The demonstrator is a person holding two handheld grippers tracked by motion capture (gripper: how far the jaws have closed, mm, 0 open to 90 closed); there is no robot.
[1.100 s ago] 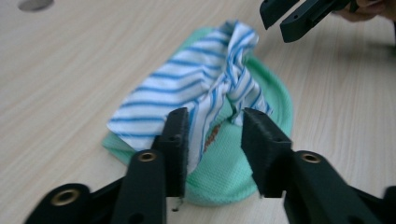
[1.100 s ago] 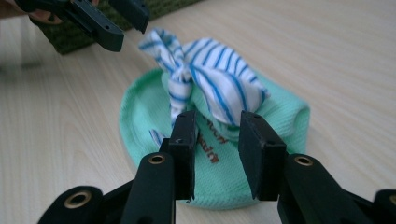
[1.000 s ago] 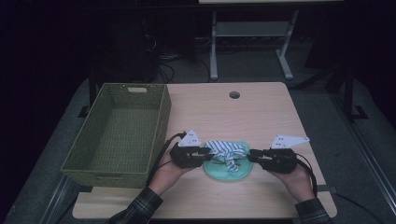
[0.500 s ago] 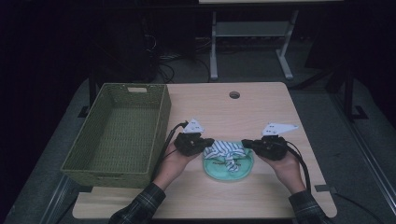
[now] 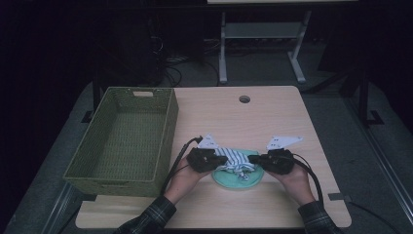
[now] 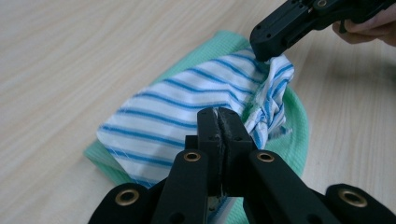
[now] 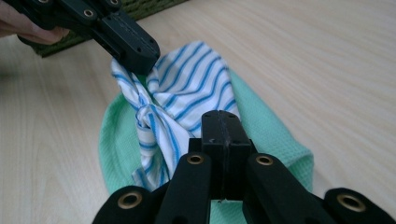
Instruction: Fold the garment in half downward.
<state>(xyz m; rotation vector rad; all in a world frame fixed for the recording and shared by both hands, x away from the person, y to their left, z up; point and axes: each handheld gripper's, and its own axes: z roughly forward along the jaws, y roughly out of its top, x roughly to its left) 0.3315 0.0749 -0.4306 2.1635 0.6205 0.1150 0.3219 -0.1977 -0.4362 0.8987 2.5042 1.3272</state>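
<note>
A blue-and-white striped cloth (image 5: 235, 159) lies bunched on a round green cloth (image 5: 238, 178) near the table's front edge. My left gripper (image 5: 219, 160) is shut on the striped cloth's left end (image 6: 177, 116), with the fabric pinched between its jaws (image 6: 219, 117). My right gripper (image 5: 256, 159) is shut on the opposite end, its jaws (image 7: 224, 122) pressed together over the stripes (image 7: 187, 79). In the left gripper view the right gripper (image 6: 268, 44) bites the far corner. In the right gripper view the left gripper (image 7: 137, 53) does the same.
A green woven basket (image 5: 122, 139) stands at the left of the wooden table (image 5: 272, 117), close to my left hand. A round cable hole (image 5: 244, 99) sits near the far edge. A stand's legs (image 5: 297, 73) are on the floor behind.
Both hands have drawn closer together over the cloths, the right one shifting left the most. The striped cloth now sits bunched up between the two grippers.
</note>
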